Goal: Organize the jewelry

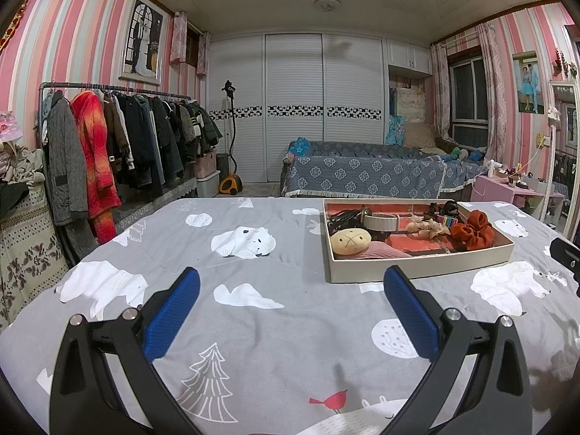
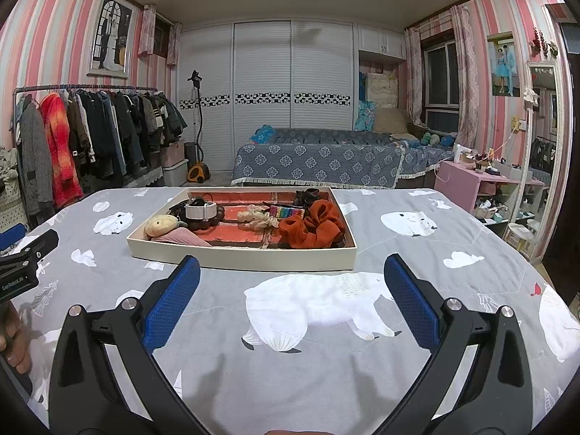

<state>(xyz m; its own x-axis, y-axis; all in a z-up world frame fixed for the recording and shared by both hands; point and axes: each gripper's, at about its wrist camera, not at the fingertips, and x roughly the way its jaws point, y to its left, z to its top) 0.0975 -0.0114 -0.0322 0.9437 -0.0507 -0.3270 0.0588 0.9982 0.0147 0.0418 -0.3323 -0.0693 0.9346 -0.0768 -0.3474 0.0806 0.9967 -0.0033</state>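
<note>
A shallow cream tray (image 2: pixel 239 258) with a red lining sits on the bed, also in the left wrist view (image 1: pixel 417 270). It holds an orange scrunchie (image 2: pixel 311 226), a rainbow hair clip (image 2: pixel 286 212), a cream scrunchie (image 2: pixel 255 219), a white watch (image 2: pixel 200 211) on dark beads, a round yellow plush (image 2: pixel 161 225), a pink item and black hair ties. My left gripper (image 1: pixel 291 284) is open and empty, left of and before the tray. My right gripper (image 2: pixel 291 273) is open and empty, just before the tray's near rim.
The grey polar-bear bedspread (image 2: pixel 417 253) covers the surface. My left gripper's black body shows at the right wrist view's left edge (image 2: pixel 25 261). A clothes rack (image 1: pixel 119 137), a blue sofa (image 1: pixel 362 170) and a pink side table (image 2: pixel 482 181) stand beyond the bed.
</note>
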